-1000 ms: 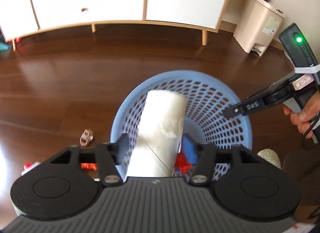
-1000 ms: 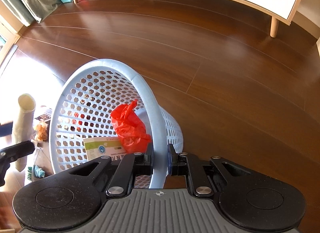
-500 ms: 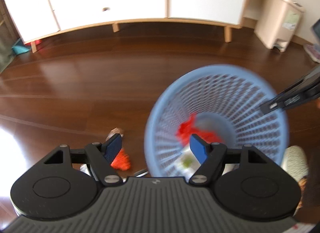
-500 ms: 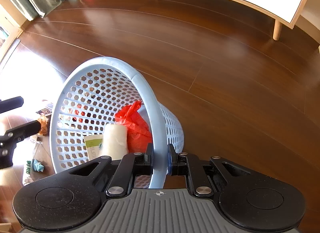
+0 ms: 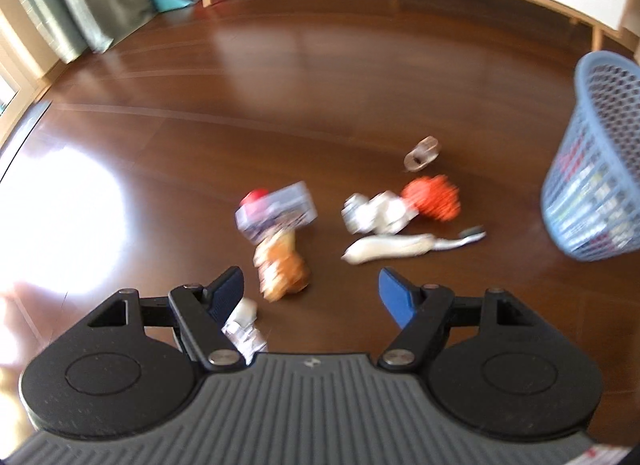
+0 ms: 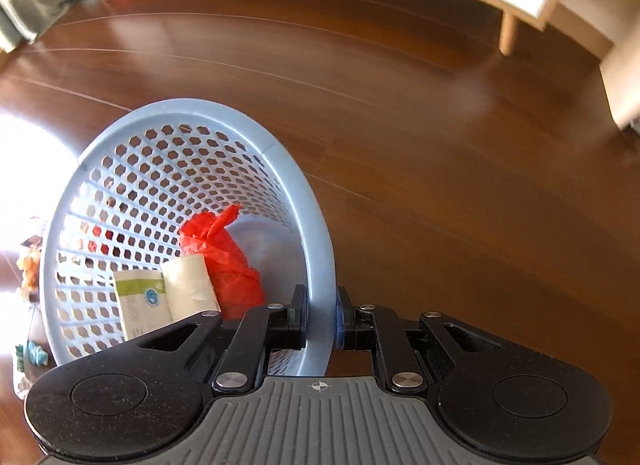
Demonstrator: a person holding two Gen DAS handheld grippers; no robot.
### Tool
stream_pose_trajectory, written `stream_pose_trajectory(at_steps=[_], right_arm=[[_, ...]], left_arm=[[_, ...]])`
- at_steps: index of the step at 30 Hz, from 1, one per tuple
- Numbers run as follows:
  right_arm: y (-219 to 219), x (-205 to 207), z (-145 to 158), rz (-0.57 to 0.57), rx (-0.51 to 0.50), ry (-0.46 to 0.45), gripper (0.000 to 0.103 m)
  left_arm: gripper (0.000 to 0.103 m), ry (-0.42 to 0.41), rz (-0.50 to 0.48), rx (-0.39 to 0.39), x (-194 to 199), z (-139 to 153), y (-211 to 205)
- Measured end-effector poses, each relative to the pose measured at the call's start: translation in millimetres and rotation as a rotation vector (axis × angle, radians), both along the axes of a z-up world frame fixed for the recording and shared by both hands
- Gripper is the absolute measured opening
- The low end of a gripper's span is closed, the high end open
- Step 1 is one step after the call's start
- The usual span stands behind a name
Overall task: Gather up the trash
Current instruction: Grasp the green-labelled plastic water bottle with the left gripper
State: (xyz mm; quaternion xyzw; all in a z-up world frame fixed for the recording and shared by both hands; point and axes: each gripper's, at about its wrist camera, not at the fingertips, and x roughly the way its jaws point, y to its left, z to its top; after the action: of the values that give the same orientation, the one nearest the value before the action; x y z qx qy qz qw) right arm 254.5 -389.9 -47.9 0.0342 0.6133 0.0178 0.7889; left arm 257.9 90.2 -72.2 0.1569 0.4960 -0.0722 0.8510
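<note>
My left gripper (image 5: 310,277) hangs open and empty over a blurred heap of trash on the dark wood floor. Just ahead of it lie an orange snack bag (image 5: 280,265), a silvery wrapper (image 5: 276,213), a crumpled white piece (image 5: 376,213), an orange mesh ball (image 5: 434,197) and a long white piece (image 5: 388,249). A small white wrapper (image 5: 244,325) shows beside the left finger. My right gripper (image 6: 322,301) is shut on the rim of the tilted blue basket (image 6: 316,225). Inside it lie a red bag (image 6: 224,261), a white roll (image 6: 188,285) and a green-and-white box (image 6: 140,301).
The blue basket (image 5: 596,185) stands at the right edge of the left wrist view, apart from the heap. A brown ring (image 5: 422,153) lies beyond the heap. A white cabinet on wooden legs (image 6: 506,33) lines the back wall, with a green curtain (image 5: 92,5) at the far left.
My left gripper let the white roll drop into the basket, then swung left and down to the trash heap. My right gripper kept its hold on the rim.
</note>
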Motion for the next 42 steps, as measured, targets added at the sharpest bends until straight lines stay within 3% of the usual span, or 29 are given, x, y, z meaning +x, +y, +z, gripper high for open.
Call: stream_pose_trajectory(at_steps=[7, 12, 20, 24, 31, 36, 42], right_arm=[[7.4, 5.4, -6.5, 0.061, -0.069, 0.015, 0.012], [14.4, 2.7, -19.3, 0.131, -0.147, 0.043, 0.016], [-11.3, 3.7, -24.2, 0.081, 0.012, 0.091, 0.017], [-18.1, -1.7, -18.9, 0.074, 0.071, 0.125, 0.016], [4.2, -17.7, -9.4, 0.086, 0.017, 0.108, 0.016], [18.4, -24.0, -6.2, 0.098, 0.032, 0.103, 0.016], [24.1, -21.6, -11.4, 0.095, 0.051, 0.116, 0.016]], left_arm=[[0.071, 0.064, 0.171, -0.02, -24.8, -27.7, 67.2], [0.071, 0.048, 0.16, -0.024, -39.3, -33.5, 70.1], [0.073, 0.078, 0.192, -0.112, -58.3, -58.3, 62.5], [0.073, 0.097, 0.183, -0.112, -75.4, -73.2, 55.4], [0.073, 0.138, 0.263, -0.105, -96.3, -97.4, 64.9], [0.073, 0.125, 0.315, -0.088, -91.0, -107.4, 78.4], [0.073, 0.116, 0.298, 0.091, -78.6, -123.8, 96.4]])
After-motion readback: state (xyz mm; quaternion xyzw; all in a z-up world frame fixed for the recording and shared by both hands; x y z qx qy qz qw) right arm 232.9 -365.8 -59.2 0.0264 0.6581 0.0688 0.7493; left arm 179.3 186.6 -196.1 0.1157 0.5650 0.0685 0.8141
